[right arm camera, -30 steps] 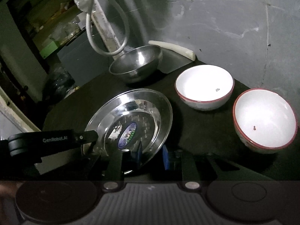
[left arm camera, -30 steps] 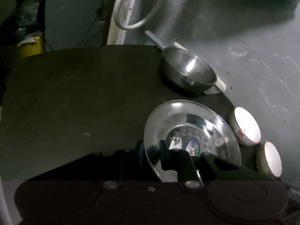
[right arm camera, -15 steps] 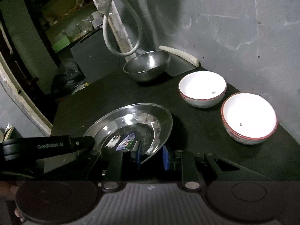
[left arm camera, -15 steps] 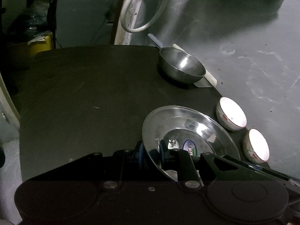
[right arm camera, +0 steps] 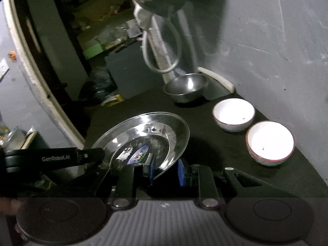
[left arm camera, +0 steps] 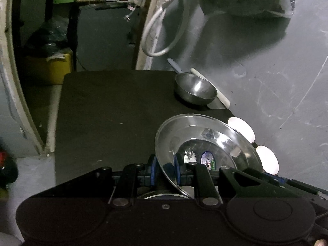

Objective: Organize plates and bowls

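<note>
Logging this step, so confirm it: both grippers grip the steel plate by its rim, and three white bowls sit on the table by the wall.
Wrong on the count. The right wrist view shows two white bowls on the table, not three; the third bowl is steel. The rest holds: the left gripper and right gripper both grip the steel plate by its rim.

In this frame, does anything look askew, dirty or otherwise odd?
The steel plate is tilted, off the table, with both the left gripper and the right gripper clamped on its rim. Each white bowl has a small dark speck inside. Nothing is spilled.
</note>
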